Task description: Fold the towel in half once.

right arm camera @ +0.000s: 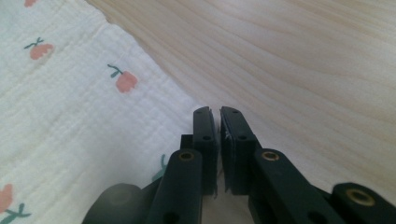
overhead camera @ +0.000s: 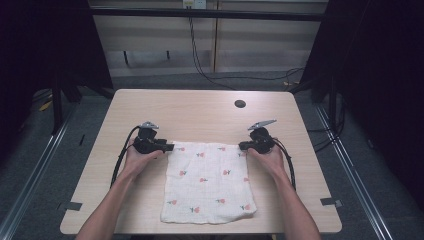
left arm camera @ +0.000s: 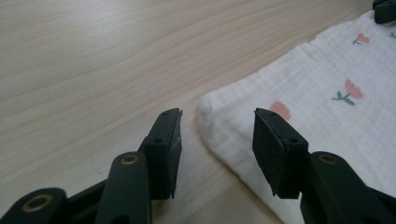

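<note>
At far corners of cloth (overhead camera: 207, 182): right gripper (right arm camera: 218, 114) pinched shut on far-right corner edge; left gripper (left arm camera: 217, 119) open, straddling far-left corner. Step: securing corners. Next: close left, then lift evenly.

Table (overhead camera: 200, 107): pale wood-grain top with rounded corners. A dark round hole (overhead camera: 240, 104) sits toward the far edge. One white cloth (overhead camera: 207, 182) printed with small pink flowers lies flat, spread nearer than the hole and reaching close to the near edge. Grey tape tabs (overhead camera: 331, 202) mark both near corners, either side of the cloth.
</note>
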`<state>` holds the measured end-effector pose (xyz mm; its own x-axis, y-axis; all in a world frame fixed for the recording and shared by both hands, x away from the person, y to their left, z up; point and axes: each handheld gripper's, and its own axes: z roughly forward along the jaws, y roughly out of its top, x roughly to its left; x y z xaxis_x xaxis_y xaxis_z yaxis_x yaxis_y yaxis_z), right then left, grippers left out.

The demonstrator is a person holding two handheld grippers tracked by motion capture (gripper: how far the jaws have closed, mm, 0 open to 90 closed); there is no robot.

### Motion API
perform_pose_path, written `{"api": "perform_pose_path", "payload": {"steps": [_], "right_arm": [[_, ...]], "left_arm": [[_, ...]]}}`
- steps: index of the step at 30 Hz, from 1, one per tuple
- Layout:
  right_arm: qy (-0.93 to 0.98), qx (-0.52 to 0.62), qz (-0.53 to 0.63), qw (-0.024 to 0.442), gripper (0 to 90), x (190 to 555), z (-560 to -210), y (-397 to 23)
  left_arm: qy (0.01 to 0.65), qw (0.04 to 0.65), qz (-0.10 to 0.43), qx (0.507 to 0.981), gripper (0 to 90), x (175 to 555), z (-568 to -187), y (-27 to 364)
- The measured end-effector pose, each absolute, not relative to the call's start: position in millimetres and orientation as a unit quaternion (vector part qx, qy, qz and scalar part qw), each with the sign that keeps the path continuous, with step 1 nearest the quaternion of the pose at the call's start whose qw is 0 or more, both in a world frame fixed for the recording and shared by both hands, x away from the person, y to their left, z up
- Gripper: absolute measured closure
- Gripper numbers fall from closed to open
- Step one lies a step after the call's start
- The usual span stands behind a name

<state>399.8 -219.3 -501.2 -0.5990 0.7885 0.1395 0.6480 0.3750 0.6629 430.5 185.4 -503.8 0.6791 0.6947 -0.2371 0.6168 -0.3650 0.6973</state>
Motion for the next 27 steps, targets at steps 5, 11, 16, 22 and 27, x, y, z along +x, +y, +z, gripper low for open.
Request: {"api": "perform_pose_path", "payload": {"steps": [5, 11, 16, 22, 27], "right_arm": [[0.816, 0.442, 0.359, 0.094, 85.8, 397, -503, -218], [0.804, 0.449, 0.382, 0.083, 86.3, 396, -500, -224], [0.795, 0.448, 0.401, 0.078, 86.4, 395, -493, -228], [0.792, 0.439, 0.417, 0.081, 86.4, 394, -478, -228], [0.785, 0.435, 0.432, 0.087, 86.5, 393, -465, -230]], "left_arm": [[0.383, 0.395, 0.042, 0.834, 81.3, 430, -505, 180], [0.380, 0.413, 0.024, 0.827, 88.6, 427, -504, 186], [0.380, 0.429, 0.021, 0.819, 88.6, 425, -496, 191], [0.374, 0.453, 0.024, 0.809, 88.7, 421, -478, 195], [0.366, 0.462, 0.035, 0.807, 88.7, 420, -463, 197]]}}
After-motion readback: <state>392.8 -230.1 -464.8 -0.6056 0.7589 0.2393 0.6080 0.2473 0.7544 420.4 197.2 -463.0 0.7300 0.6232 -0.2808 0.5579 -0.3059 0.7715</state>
